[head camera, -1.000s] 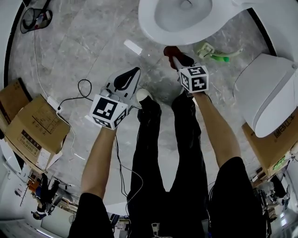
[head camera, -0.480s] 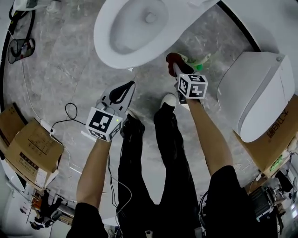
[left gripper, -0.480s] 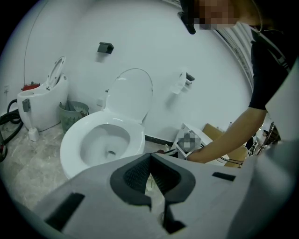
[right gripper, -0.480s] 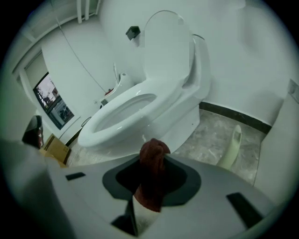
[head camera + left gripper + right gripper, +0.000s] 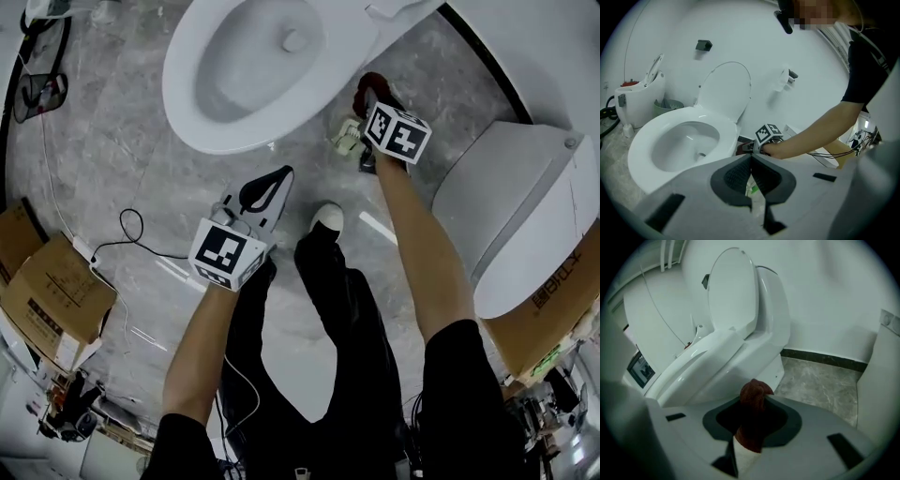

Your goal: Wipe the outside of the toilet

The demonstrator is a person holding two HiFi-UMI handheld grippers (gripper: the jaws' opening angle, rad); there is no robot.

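The white toilet [image 5: 253, 66] stands at the top of the head view, seat lid [image 5: 726, 89] raised against the cistern. My right gripper [image 5: 373, 97] is shut on a dark red cloth [image 5: 367, 82], low beside the toilet's right flank near the floor. In the right gripper view the cloth [image 5: 752, 399] sticks up between the jaws of the right gripper [image 5: 752, 406], with the toilet's side [image 5: 736, 357] just beyond it and not visibly touched. My left gripper [image 5: 272, 183] hangs shut and empty over the floor in front of the bowl; in its own view the left gripper [image 5: 751, 159] points at the bowl [image 5: 679, 140].
A green and white item [image 5: 345, 136] lies on the marble floor by the toilet base. A second white toilet [image 5: 525, 206] rests at the right. Cardboard boxes [image 5: 47, 300] and a cable [image 5: 131, 234] are at the left, a wire bin [image 5: 37, 94] far left.
My right gripper has carried the red cloth forward to the toilet's right side. The bowl has come further into the head view. The left gripper stays shut in front of the bowl.
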